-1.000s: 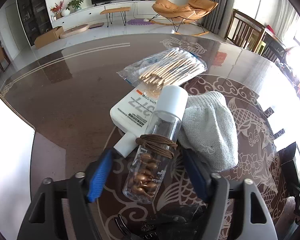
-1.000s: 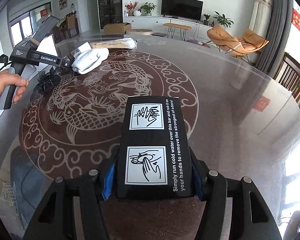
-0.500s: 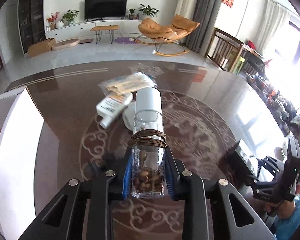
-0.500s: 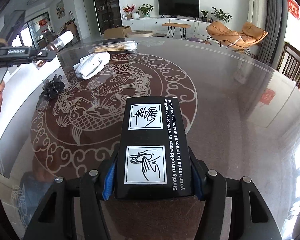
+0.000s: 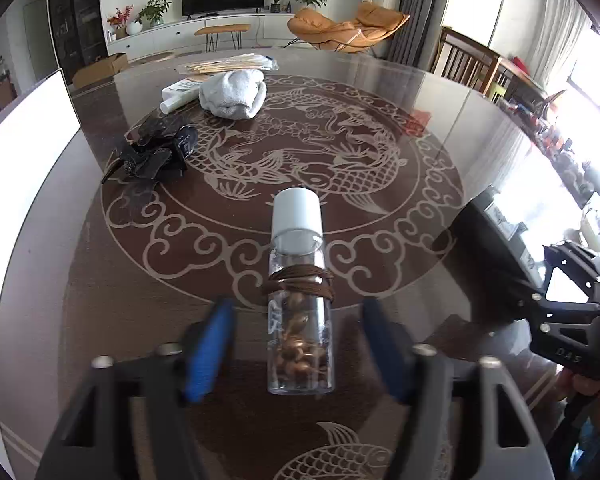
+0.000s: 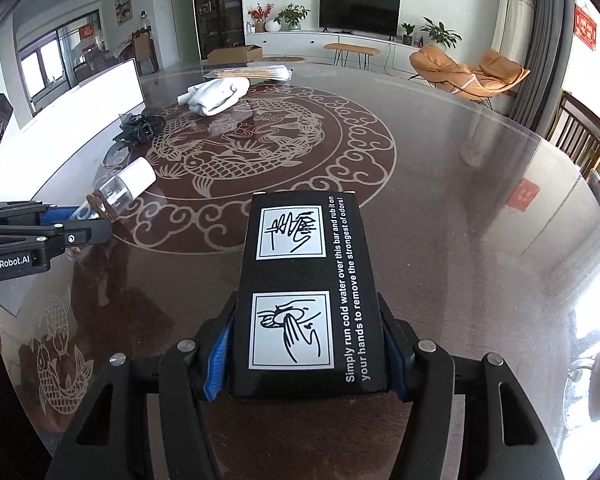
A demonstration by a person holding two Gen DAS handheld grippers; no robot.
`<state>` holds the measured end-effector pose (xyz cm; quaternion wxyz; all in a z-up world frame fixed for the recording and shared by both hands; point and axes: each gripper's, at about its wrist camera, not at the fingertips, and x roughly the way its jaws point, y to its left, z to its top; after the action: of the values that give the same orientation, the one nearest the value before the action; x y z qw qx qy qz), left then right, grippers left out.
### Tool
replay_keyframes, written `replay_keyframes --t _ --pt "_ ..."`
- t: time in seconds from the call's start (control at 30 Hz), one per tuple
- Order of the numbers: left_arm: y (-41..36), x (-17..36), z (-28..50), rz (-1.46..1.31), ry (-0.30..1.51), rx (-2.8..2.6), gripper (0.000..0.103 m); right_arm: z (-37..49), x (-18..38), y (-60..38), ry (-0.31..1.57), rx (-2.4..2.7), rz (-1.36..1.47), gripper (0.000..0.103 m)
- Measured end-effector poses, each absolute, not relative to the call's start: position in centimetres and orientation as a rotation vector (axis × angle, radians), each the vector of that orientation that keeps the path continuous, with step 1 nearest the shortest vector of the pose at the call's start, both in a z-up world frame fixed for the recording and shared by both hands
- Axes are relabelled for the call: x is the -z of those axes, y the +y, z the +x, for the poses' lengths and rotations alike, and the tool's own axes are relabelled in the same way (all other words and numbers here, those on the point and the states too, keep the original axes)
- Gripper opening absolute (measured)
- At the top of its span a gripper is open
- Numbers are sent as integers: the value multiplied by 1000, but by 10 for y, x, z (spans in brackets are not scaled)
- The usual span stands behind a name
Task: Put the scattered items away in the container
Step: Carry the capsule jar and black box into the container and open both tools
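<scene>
Left wrist: bottle [image 5: 300,300] lengthwise, cap [image 5: 297,214] forward

Across the round table [image 5: 480,128] we find the loose items gathered on the far left: a packet of sticks [image 5: 228,66] farthest back, a tube [image 5: 180,94] just before it, a folded cloth [image 5: 234,94] touching the tube's right side, and a crumpled hair bow [image 5: 154,154] nearer us, left of the fish pattern. A capsule bottle [image 5: 300,304] sits between the opening jaws of our left gripper [image 5: 300,346], the pads clear of it. To its right, our right gripper [image 6: 306,354] holds a flat box [image 6: 304,292] above the table's near edge.
</scene>
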<state>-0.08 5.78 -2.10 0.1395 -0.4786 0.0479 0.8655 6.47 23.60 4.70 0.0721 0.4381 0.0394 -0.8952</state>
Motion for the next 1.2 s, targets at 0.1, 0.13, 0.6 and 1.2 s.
replay_keyframes --t 0.1,0.13,0.6,1.2 --pt "57 29 -6 -1373 186 -2558 95 65 -47 237 111 2689 1317 62" --pt "56 29 -7 -1371 185 -2565 95 65 -47 237 111 2689 1317 62" --pt "60 33 -14 -1369 182 -2569 103 64 -45 238 107 2696 1323 65" --pt "61 33 -15 -1368 181 -2572 103 64 -45 238 107 2695 1323 65"
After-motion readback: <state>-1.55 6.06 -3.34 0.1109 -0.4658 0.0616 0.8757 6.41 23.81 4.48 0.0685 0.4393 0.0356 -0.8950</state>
